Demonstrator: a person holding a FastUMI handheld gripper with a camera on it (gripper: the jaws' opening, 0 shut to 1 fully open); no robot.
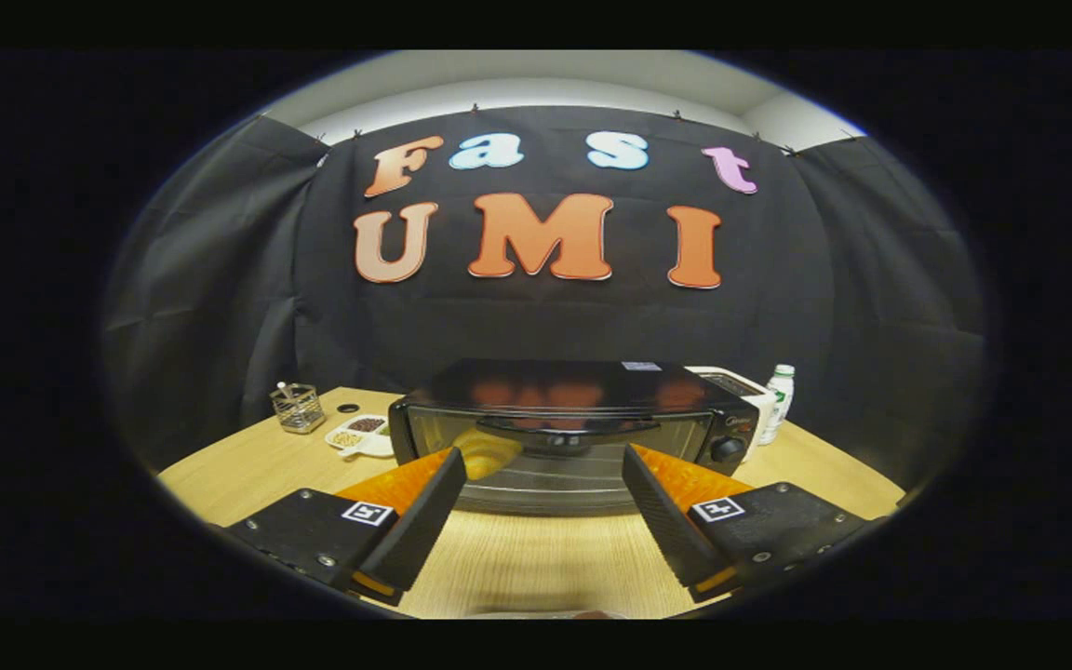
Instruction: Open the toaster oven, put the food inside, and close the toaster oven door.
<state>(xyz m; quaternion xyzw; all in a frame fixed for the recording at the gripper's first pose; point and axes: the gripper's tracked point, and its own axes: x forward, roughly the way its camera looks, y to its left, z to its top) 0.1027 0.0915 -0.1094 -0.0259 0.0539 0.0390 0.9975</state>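
Note:
A black toaster oven (573,423) stands on the wooden table (536,558) just beyond my fingers. Its glass door is shut, with the dark handle (573,428) across the top of the door and a knob (729,449) at the right. Through the glass, behind the left part of the door, a yellowish piece of food (489,453) shows on the rack. My gripper (543,454) is open, its fingers spread wide in front of the door with nothing between them. The fingertips (450,458) sit close to the door's lower half.
Left of the oven lie a white divided dish (361,435) with snacks and a small wire basket (297,408). Right of the oven stand a white appliance (743,386) and a white bottle with a green cap (777,402). Black cloth walls close the booth behind.

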